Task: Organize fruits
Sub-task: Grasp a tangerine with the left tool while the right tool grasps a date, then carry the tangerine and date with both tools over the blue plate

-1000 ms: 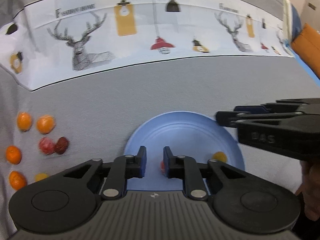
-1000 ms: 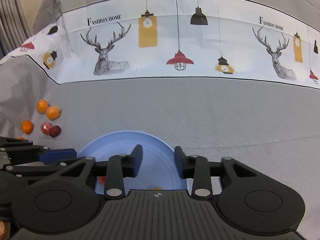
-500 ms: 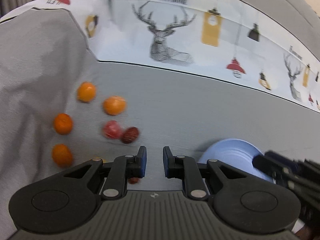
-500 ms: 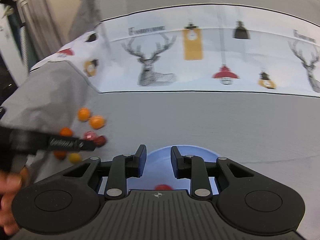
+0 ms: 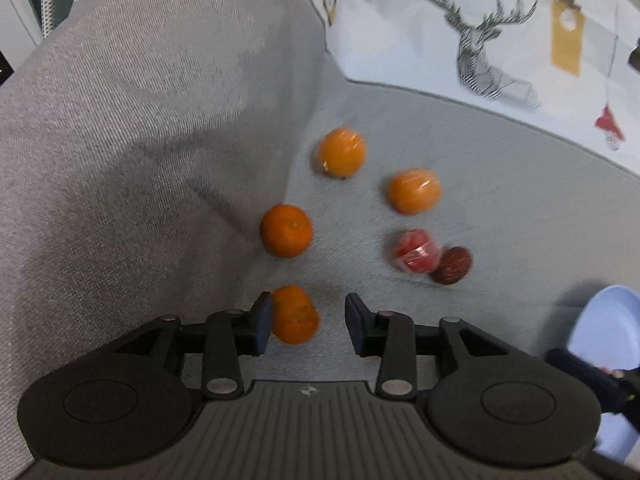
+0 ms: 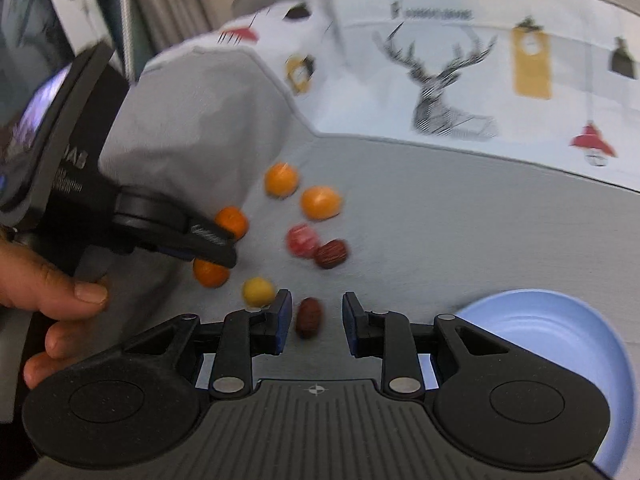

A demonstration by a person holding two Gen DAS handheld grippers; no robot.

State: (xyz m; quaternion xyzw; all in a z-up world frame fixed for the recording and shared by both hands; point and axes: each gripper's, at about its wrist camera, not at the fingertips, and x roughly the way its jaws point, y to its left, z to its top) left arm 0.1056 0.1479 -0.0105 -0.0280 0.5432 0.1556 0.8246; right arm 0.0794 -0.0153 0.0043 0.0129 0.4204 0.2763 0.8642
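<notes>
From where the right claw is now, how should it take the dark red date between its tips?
Grip the dark red date across its narrow middle, coming straight down from above. It lies flat on the grey cloth, long axis pointing away from the right claw, whose jaws, now opening, already straddle it without touching.

Both views look steeply down along their own fingers, close over the grey cloth. The 2 share the fruit cluster and blue plate; the right wrist view sits further right.
</notes>
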